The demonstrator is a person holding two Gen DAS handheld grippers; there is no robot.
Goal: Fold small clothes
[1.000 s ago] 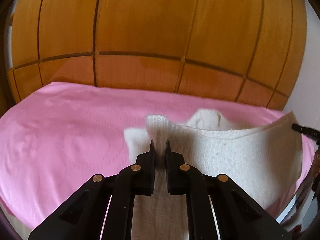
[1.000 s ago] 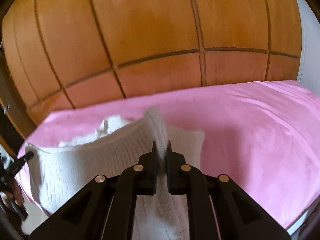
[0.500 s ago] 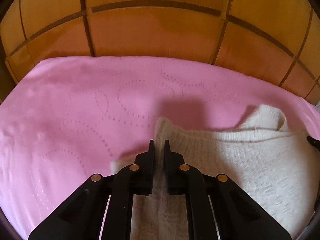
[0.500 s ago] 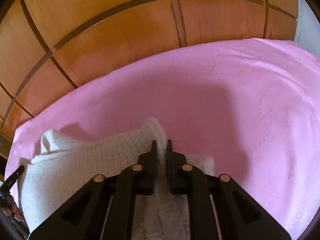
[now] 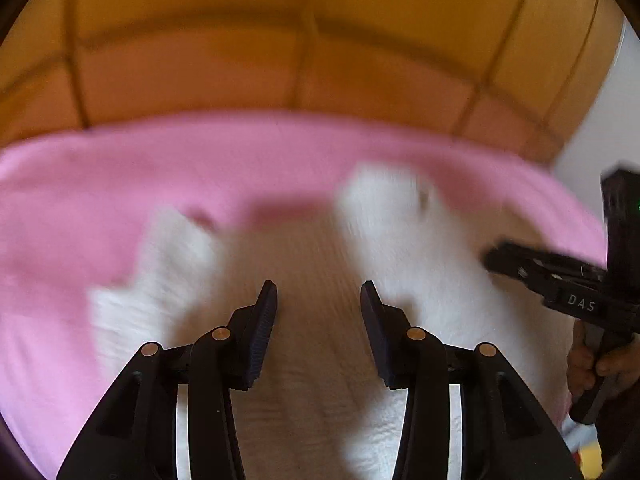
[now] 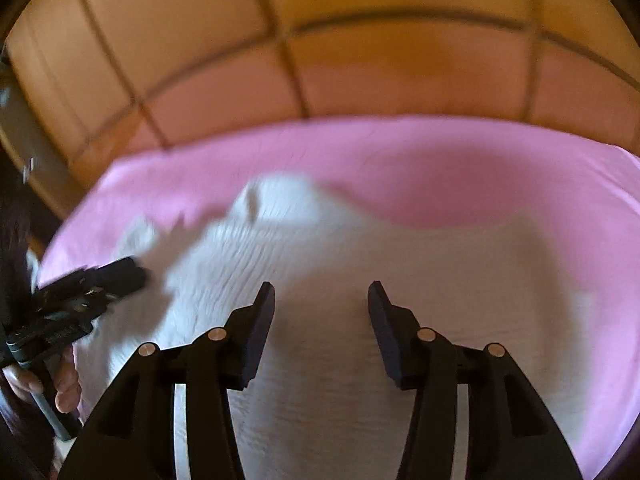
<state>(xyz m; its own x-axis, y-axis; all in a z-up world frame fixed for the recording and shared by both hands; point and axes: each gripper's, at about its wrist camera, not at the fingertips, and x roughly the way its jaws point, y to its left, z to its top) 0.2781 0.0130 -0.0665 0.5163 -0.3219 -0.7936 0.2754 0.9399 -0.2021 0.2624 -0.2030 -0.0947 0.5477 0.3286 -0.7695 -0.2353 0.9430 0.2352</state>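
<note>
A white knitted garment (image 5: 312,248) lies spread on the pink cover (image 5: 100,200); it also shows in the right wrist view (image 6: 400,264). My left gripper (image 5: 319,296) is open and empty just above the garment's middle. My right gripper (image 6: 321,296) is open and empty above the garment too. Each gripper appears in the other's view: the right one at the right edge (image 5: 560,280), the left one at the left edge (image 6: 80,292). Both views are motion-blurred.
The pink cover (image 6: 480,168) spreads across a bed in front of an orange-brown panelled wooden headboard (image 5: 320,40). A pale wall (image 5: 600,120) shows at the far right. The person's hand (image 6: 60,384) holds the left gripper's handle.
Both grippers were shut on the garment's edge and held it up. Now both have opened and let go, and the garment lies flat on the cover. The grippers have drawn back.
</note>
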